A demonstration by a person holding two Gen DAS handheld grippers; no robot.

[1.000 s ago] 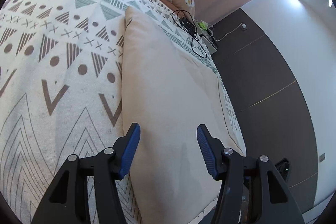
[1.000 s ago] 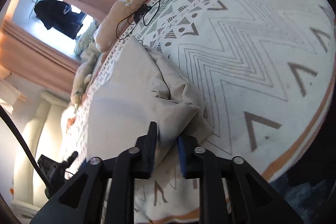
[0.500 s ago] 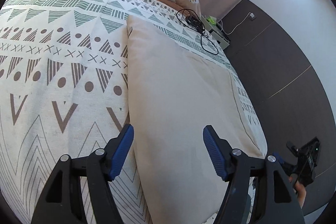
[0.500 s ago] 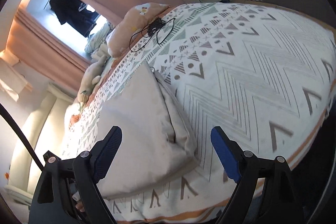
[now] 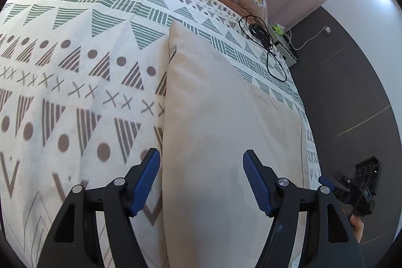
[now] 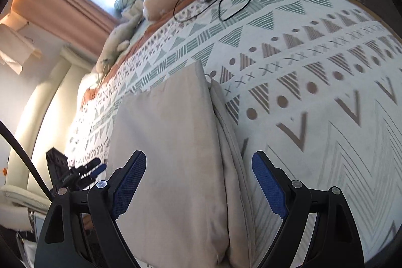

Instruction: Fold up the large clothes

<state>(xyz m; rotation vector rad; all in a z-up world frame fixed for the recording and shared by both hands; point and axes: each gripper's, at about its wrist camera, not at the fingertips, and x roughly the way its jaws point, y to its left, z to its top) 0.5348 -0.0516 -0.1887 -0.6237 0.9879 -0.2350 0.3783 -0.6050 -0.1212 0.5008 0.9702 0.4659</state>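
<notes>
With both sets of jaws spread wide and gripping nothing, the left gripper (image 5: 201,180) and the right gripper (image 6: 198,182) hover over the near end of the beige, soft-woven folded garment (image 5: 226,132). The blue ribbed pads (image 5: 147,180) of the left gripper straddle the garment's left edge; those of the right gripper bracket its bunched right edge.

Step in hand, as judged: a fold has been laid, and the grippers are free for regrasping. The next move likely calls for closing on the near corners and carrying them toward the far end to halve the length, keeping the layers aligned.

Garment condition: it lies as a long, narrow strip running away from the grippers on the white bedspread with grey and brown geometric print (image 5: 75,97). Its top face is smooth; a crisp straight fold forms one long side, while looser layers (image 6: 226,132) protrude along the other. A small metal fitting (image 5: 173,50) shows near the far corner.
</notes>
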